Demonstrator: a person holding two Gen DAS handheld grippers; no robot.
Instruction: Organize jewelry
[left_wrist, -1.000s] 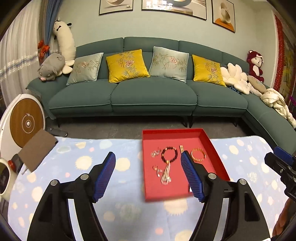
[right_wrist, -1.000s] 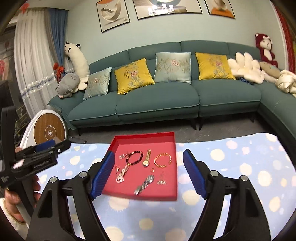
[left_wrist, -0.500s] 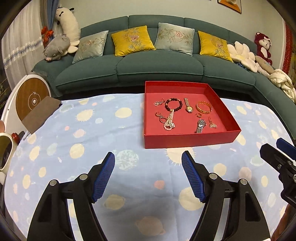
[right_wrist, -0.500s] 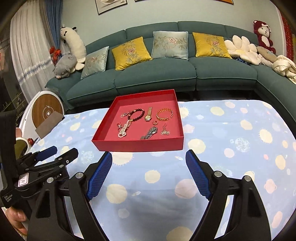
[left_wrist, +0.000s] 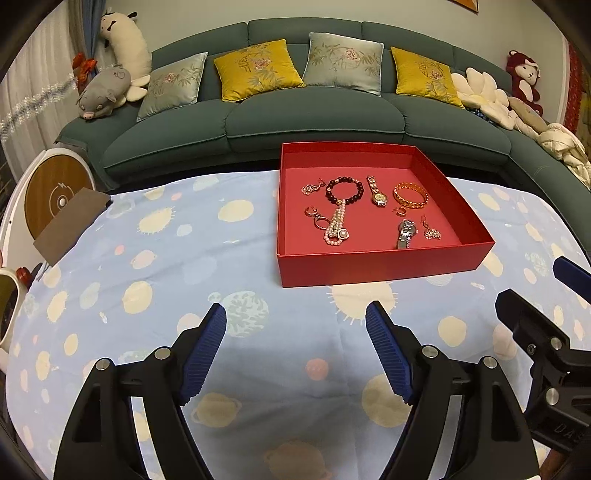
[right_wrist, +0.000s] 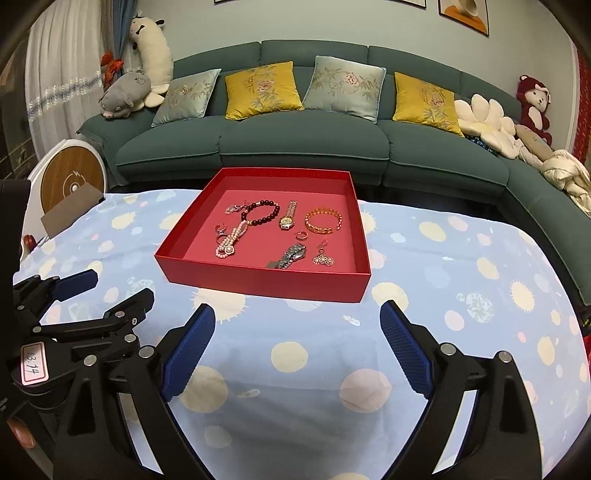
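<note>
While both handheld grippers are hanging over the pale blue planet-print tablecloth, the shallow red cardboard tray is sitting just ahead of them on that cloth, well short of the teal sectional sofa behind.

Left gripper: blue ribbed pads spread apart, nothing lying between them, only cloth showing in the gap. Right gripper: jaws opening at this moment, likewise with nothing between them; bare cloth underneath. Neither is touching the tray.

Inside the tray, loose on the red floor:
- dark round-bead bracelet, far left part, with a pink pearl strand trailing from it toward the near wall
- gold-tone wristwatch lying beside the beads
- orange-gold link bangle toward the far right
- silver metal-band wristwatch near the front wall
- small filigree pendant just beside the silver watch
- a few small rings and earrings on the left side, too small for detail

A round white-and-wood device is standing off the table's left end.
</note>
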